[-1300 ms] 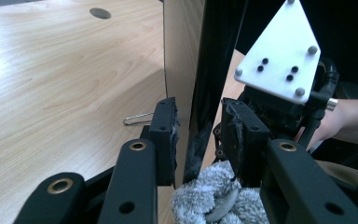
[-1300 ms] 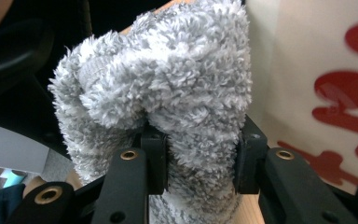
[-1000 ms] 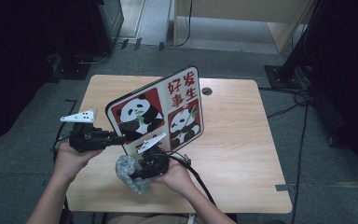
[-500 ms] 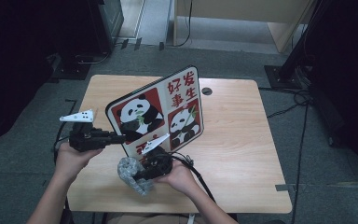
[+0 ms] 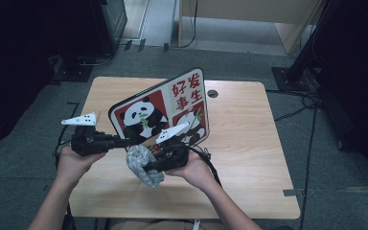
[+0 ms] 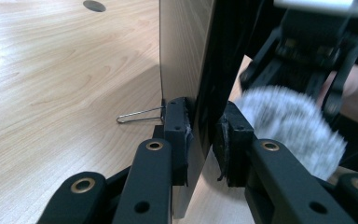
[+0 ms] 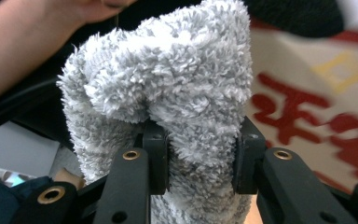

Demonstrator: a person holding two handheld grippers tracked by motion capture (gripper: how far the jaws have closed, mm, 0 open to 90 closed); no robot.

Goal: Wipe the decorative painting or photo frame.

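Observation:
A board printed with pandas and red characters (image 5: 172, 110) stands tilted up off the wooden table (image 5: 239, 143). My left gripper (image 5: 124, 142) is shut on its lower left edge; its jaws have just closed a little tighter, one pad on each face of the board (image 6: 182, 56). In the left gripper view my left gripper (image 6: 204, 140) straddles that edge. My right gripper (image 5: 146, 167) is shut on a fluffy grey cloth (image 5: 141, 160), held against the board's lower front. The cloth (image 7: 168, 84) bulges above my right gripper (image 7: 199, 154), with the board's red print (image 7: 307, 102) behind it.
A thin wire piece (image 6: 137, 115) lies on the table by the board's back. A cable hole (image 5: 212, 93) sits near the table's far edge. Cables trail from both grippers toward the person. Dark floor and equipment surround the table.
My right gripper has lifted the cloth up toward the board's lower front. The left gripper and the board have stayed where they were.

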